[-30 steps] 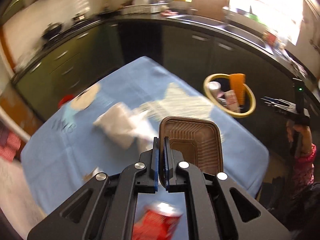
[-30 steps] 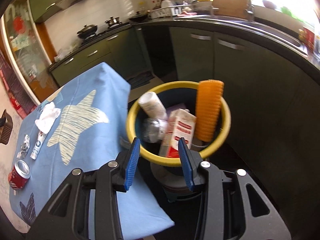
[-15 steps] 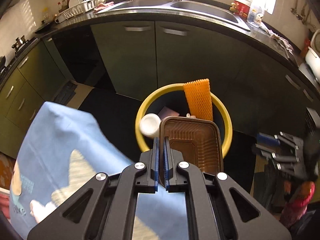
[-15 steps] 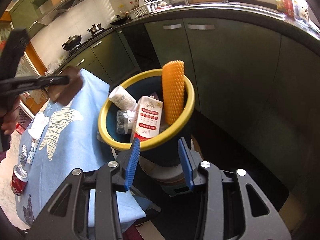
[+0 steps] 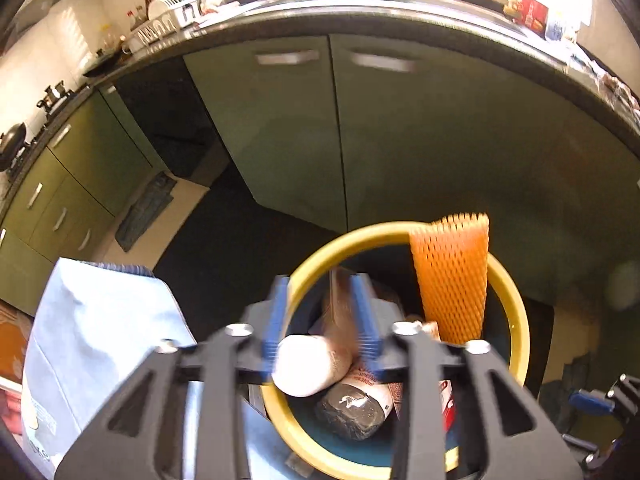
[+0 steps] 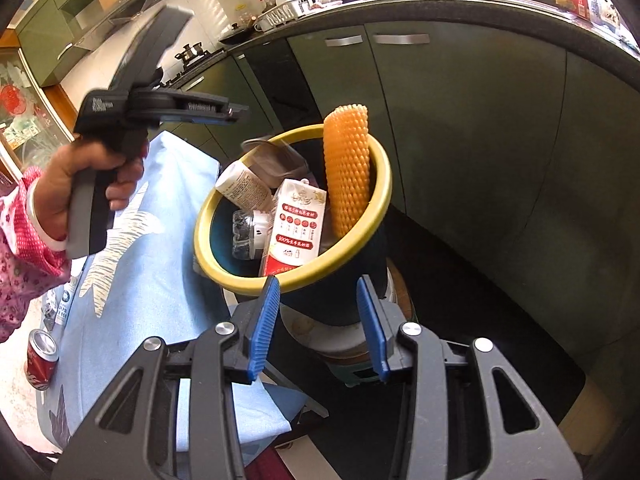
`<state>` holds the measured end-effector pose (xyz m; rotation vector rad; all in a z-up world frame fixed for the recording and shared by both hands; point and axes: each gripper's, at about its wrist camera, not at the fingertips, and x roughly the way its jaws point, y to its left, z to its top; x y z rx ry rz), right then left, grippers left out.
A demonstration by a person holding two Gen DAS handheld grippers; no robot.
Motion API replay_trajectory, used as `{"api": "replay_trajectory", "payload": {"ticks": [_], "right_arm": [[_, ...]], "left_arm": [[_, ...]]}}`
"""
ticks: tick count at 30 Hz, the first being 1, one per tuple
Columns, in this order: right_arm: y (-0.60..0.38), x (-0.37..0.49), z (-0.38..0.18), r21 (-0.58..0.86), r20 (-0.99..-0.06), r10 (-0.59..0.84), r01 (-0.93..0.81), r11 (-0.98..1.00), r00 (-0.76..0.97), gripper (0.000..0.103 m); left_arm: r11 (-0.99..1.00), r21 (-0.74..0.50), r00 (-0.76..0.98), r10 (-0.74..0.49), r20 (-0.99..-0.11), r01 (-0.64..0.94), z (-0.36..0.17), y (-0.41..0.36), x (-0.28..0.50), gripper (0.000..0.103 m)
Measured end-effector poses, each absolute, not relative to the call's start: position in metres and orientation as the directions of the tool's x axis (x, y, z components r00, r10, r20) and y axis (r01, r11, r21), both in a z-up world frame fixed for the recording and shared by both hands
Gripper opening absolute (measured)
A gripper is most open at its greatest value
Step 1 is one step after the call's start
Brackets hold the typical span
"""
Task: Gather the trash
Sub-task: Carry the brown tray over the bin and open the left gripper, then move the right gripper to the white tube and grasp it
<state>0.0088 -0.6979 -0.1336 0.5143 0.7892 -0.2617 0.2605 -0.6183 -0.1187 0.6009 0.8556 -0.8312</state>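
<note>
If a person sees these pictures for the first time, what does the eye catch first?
First, the yellow-rimmed bin beside the blue tablecloth, with an orange foam net standing up in it. Then the brown tray, blurred, dropping into the bin as the left hand-held gripper opens above it. A red can waits on the cloth.

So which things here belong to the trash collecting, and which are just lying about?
Job:
bin
brown tray, dropping in
foam net
carton
can on the table
left gripper, opening

Lying about:
dish rack
pan
floor mat
</note>
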Motion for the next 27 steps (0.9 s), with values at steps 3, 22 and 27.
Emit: {"api": "replay_trajectory", "payload": {"ticks": [3, 22, 27], "right_arm": [[-0.695, 0.01, -0.133, 0.34, -0.731, -0.029, 0.401, 0.851, 0.682, 0.039], [-0.589, 0.055, -0.101, 0.282, -0.709, 0.115, 0.13, 0.951, 0.695, 0.045], [-0.537, 0.079, -0.087, 0.255, -0.707, 0.19, -0.004, 0.967, 0.681, 0.045]], "left_arm": [[0.541, 0.129, 0.396, -0.412, -0.821, 0.831, -0.095, -0.601, 0.252, 0.045], [0.762, -0.051, 0.578, -0.531, -0.62, 0.646, 0.06, -0.266, 0.147, 0.088], [0.858, -0.046, 0.68, -0.438, -0.588, 0.512, 0.055, -0.17, 0.122, 0.091]]}}
